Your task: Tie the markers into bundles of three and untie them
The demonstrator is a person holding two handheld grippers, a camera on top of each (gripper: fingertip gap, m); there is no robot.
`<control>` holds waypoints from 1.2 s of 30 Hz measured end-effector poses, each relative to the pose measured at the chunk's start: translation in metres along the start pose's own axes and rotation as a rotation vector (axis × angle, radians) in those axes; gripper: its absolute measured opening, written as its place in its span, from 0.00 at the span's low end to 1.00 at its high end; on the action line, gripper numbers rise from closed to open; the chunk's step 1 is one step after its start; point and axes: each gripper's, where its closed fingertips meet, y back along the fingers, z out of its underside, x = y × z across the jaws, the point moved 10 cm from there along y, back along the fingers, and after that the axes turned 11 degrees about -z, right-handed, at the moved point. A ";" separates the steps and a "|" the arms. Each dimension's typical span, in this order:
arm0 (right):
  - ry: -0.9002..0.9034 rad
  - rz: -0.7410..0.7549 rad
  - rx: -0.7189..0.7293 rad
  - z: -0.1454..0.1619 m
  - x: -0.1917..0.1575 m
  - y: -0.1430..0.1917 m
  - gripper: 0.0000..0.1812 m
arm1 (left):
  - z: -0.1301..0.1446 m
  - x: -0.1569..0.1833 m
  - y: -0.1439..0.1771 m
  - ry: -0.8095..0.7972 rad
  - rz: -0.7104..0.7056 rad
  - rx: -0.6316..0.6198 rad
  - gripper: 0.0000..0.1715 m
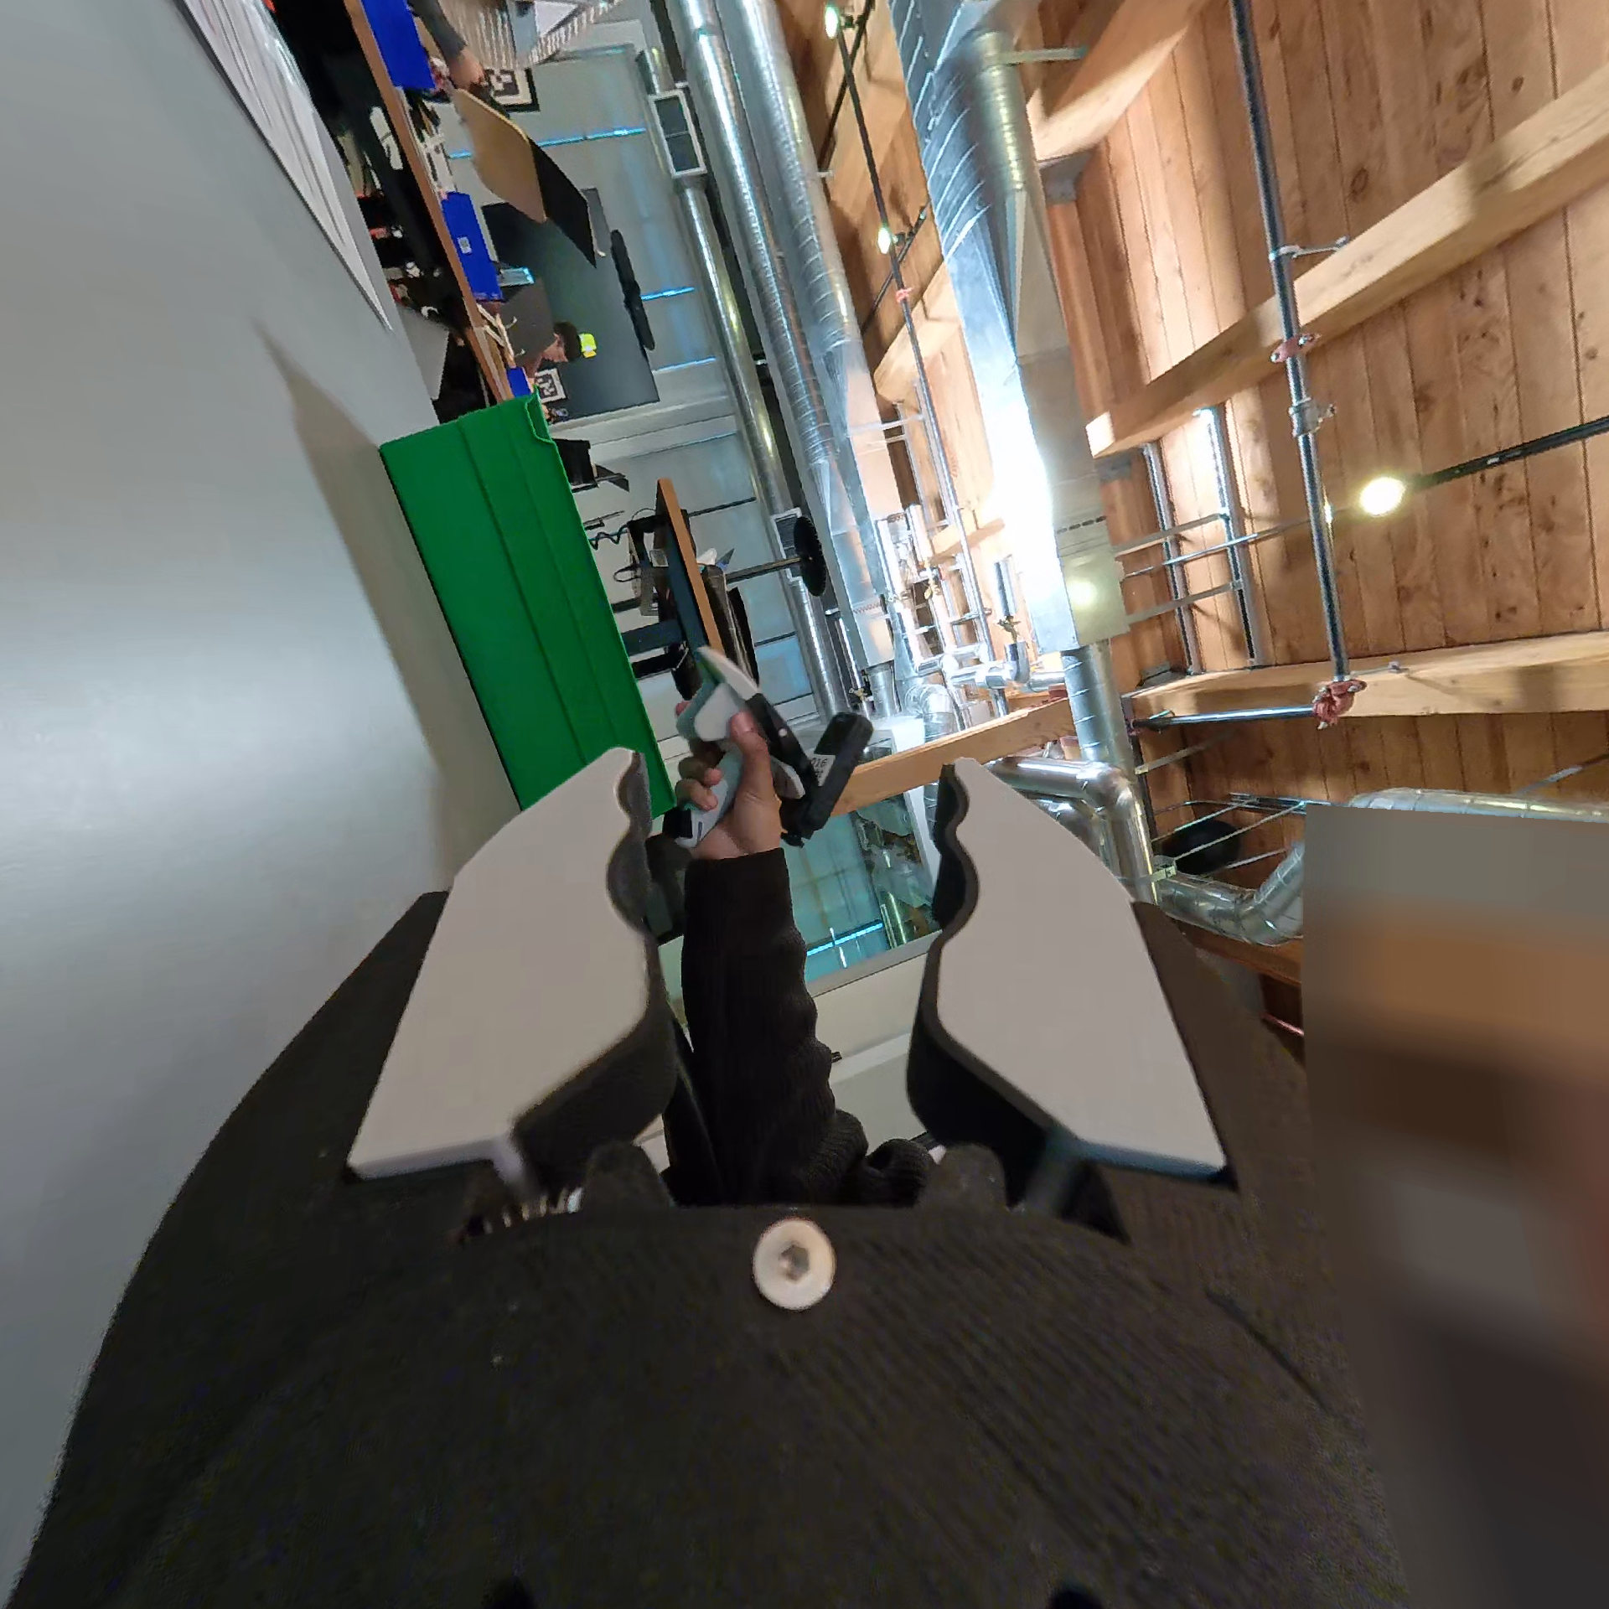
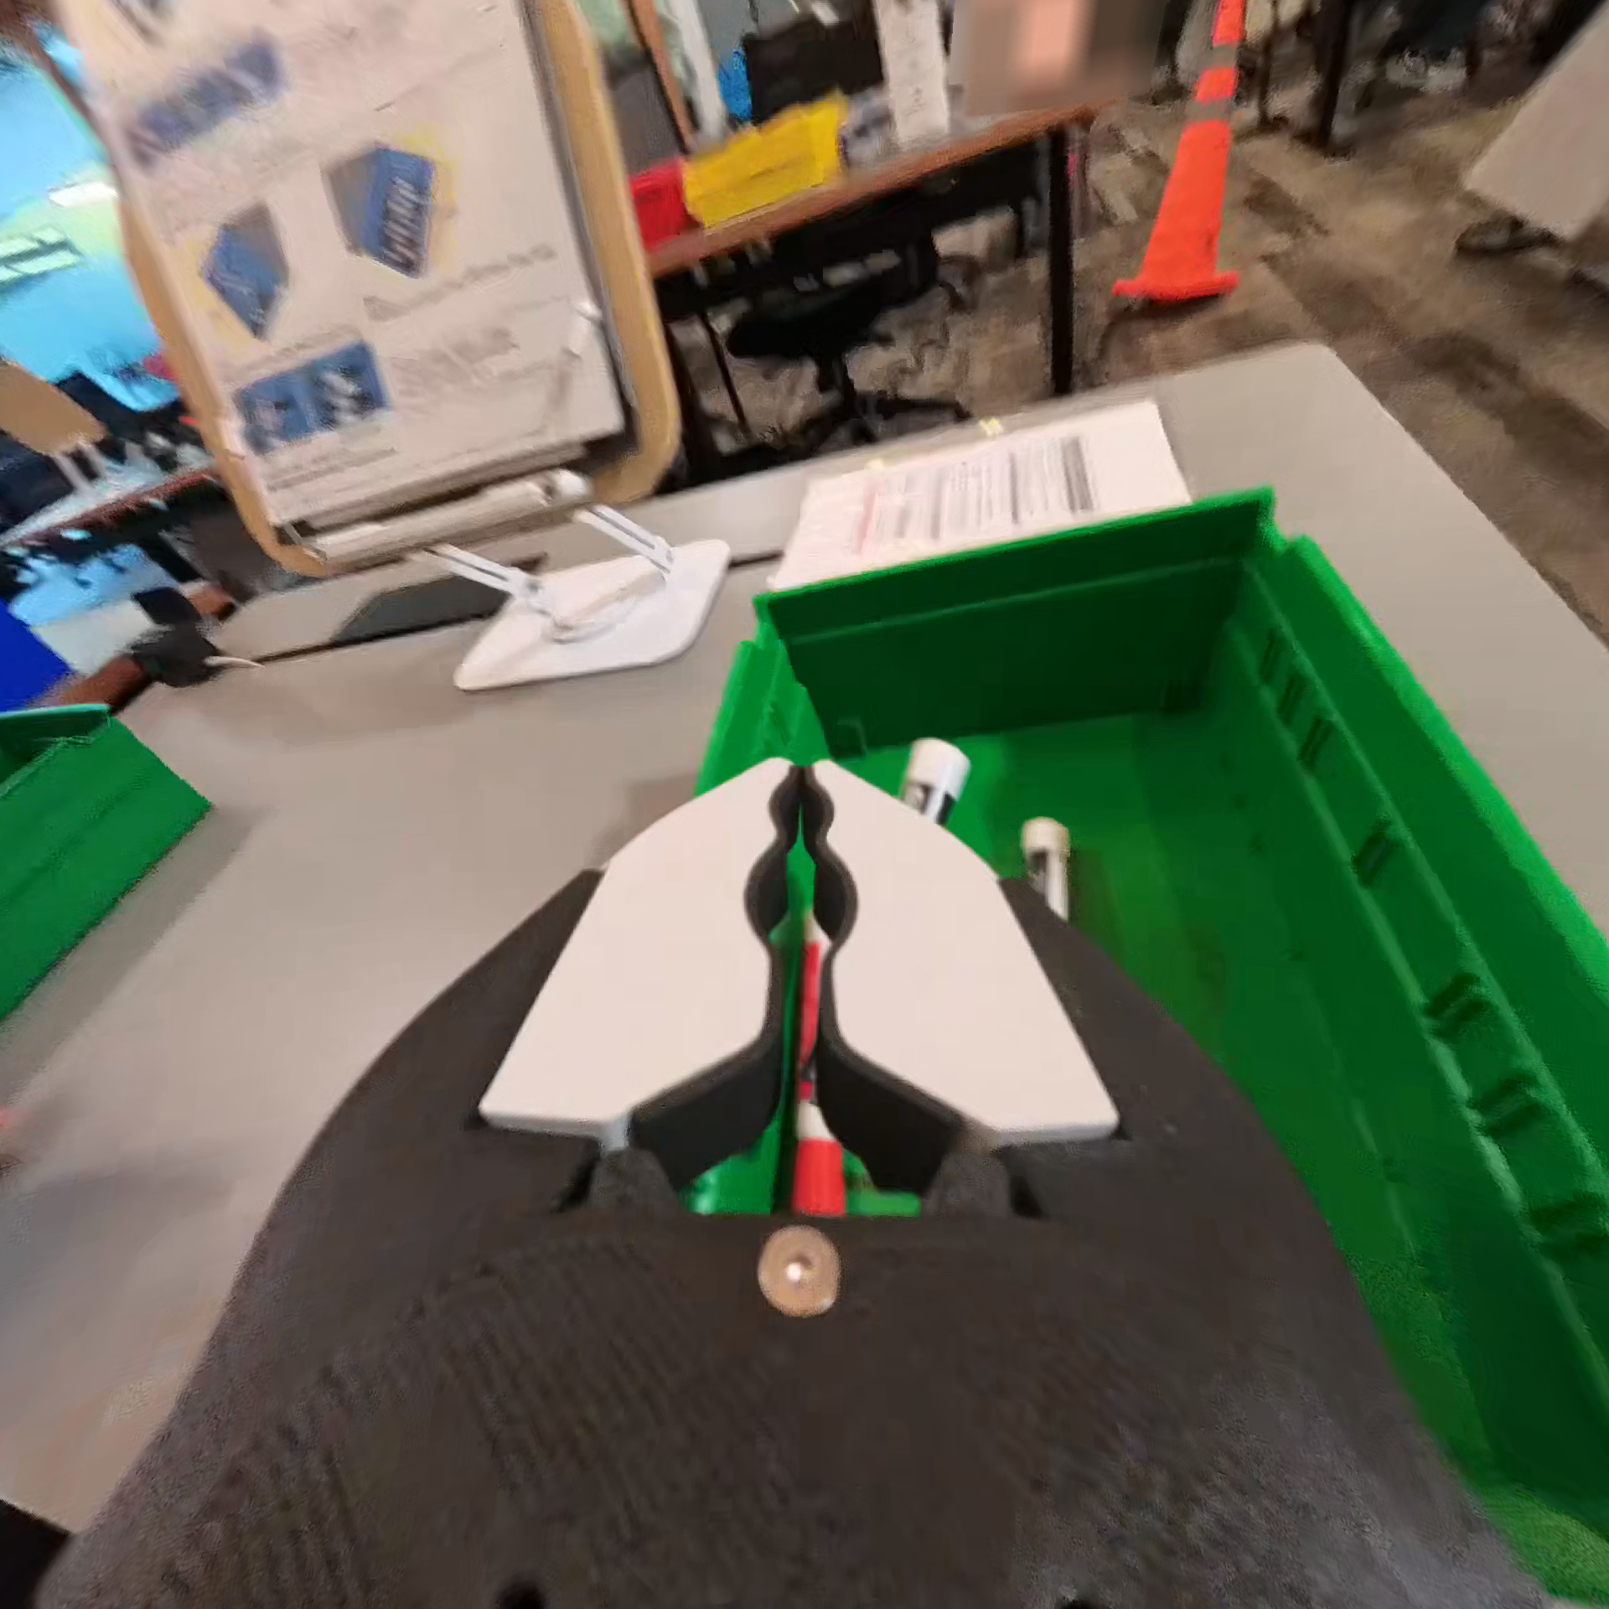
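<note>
My right gripper (image 2: 801,775) is shut, its fingertips meeting over the near left rim of a green bin (image 2: 1001,644) on a grey table (image 2: 392,827). Two white marker-like tubes (image 2: 936,775) (image 2: 1045,858) lie in the bin. A red and white marker (image 2: 814,1158) shows through the gap behind the pads, lying lower down in the bin. My left gripper (image 1: 792,766) is open and empty, raised and turned sideways. Beyond it a hand (image 1: 740,810) in a dark sleeve holds the right gripper (image 1: 766,740) beside the green bin (image 1: 514,592).
A second green bin (image 2: 70,827) sits at the table's left. A printed sheet (image 2: 984,488) lies behind the bin. A white stand (image 2: 601,609) holds a poster board (image 2: 374,261). Farther off stand an orange cone (image 2: 1193,174) and a table with a yellow bin (image 2: 766,165). Across from one pair of fingers to the other is roughly 40 cm.
</note>
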 end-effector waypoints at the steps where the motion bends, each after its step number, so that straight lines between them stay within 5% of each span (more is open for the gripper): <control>1: -0.005 0.027 -0.055 0.003 0.007 0.001 0.00 | 0.000 0.000 0.000 0.004 0.003 0.003 0.37; 3: 0.010 0.086 -0.149 0.011 0.017 0.001 0.00 | 0.000 -0.001 0.001 0.010 0.003 0.006 0.35; 10: 0.062 0.082 -0.096 0.001 0.008 0.005 0.00 | -0.001 -0.001 0.001 0.007 -0.002 0.005 0.35; 13: 0.265 0.177 -0.200 -0.003 -0.015 -0.005 0.05 | 0.000 0.001 0.001 -0.010 -0.004 -0.004 0.34; 20: 0.821 0.491 -0.339 -0.010 -0.077 -0.024 0.09 | 0.002 0.010 0.002 -0.079 0.055 -0.010 0.16; 25: 0.958 0.530 -0.302 0.002 -0.093 -0.033 0.00 | 0.011 0.025 0.002 -0.290 0.048 -0.008 0.00; 36: 0.937 0.491 -0.345 0.008 -0.098 -0.044 0.00 | 0.026 0.045 0.001 -0.709 -0.168 0.065 0.00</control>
